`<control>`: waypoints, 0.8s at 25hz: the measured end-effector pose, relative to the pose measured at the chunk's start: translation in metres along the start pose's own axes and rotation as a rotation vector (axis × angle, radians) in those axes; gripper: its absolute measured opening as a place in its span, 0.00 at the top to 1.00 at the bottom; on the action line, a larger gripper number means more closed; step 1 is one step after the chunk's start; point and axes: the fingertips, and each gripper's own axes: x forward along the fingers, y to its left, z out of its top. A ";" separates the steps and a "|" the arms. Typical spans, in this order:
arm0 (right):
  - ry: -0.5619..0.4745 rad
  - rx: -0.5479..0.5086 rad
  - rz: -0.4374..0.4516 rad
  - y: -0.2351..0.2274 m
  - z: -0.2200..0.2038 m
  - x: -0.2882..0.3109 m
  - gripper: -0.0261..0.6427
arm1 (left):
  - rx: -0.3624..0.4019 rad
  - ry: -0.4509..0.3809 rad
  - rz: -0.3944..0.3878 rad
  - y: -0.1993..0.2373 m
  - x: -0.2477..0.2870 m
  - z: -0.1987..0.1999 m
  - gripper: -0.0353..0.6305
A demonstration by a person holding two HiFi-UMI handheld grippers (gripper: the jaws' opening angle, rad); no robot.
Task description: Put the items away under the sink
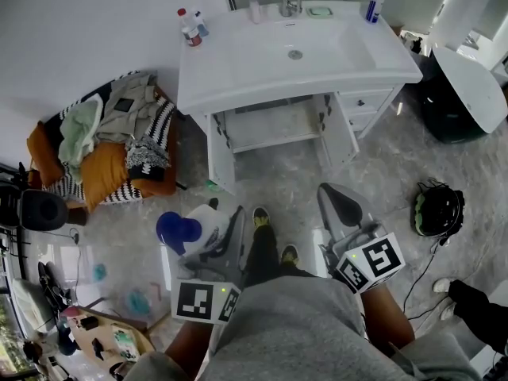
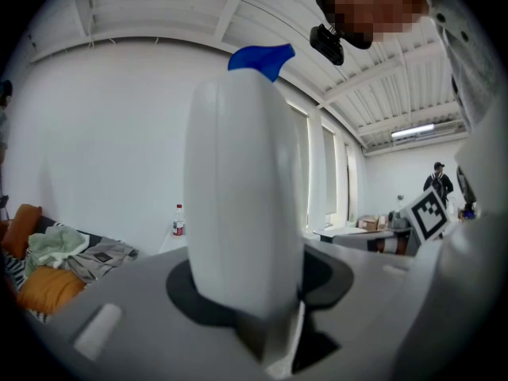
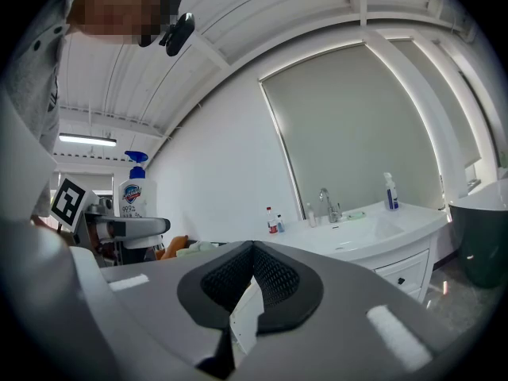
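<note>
My left gripper (image 1: 216, 236) is shut on a white pump bottle (image 1: 189, 230) with a blue cap, held low over the floor in front of me. In the left gripper view the bottle (image 2: 242, 205) fills the middle, standing upright between the jaws. My right gripper (image 1: 336, 199) is shut with nothing in it; its black pads (image 3: 252, 280) meet. Ahead stands the white sink vanity (image 1: 238, 62), and the cabinet (image 1: 274, 125) under it has both doors open. On the counter are a red-capped bottle (image 1: 188, 28), a small clear bottle (image 1: 254, 8) and a blue bottle (image 1: 373, 3).
A basket of clothes and cushions (image 1: 111, 141) lies on the floor at the left. A black helmet (image 1: 437, 209) with a cable sits at the right, and a dark bin (image 1: 448, 109) behind a white fixture (image 1: 475, 82). My feet (image 1: 270, 232) stand on the marble floor between the grippers.
</note>
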 end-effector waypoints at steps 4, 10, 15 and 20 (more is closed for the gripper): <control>0.010 0.000 -0.006 -0.002 -0.003 0.010 0.96 | -0.002 -0.002 -0.009 0.006 0.007 -0.001 0.67; 0.024 -0.007 -0.017 -0.003 -0.002 0.032 0.96 | -0.018 0.008 -0.016 0.025 0.021 -0.005 0.67; 0.030 -0.015 -0.045 -0.013 0.005 0.059 0.96 | -0.016 0.020 -0.038 0.044 0.046 -0.005 0.67; 0.043 -0.022 -0.077 -0.025 0.011 0.087 0.96 | -0.024 0.022 -0.066 0.063 0.080 -0.006 0.67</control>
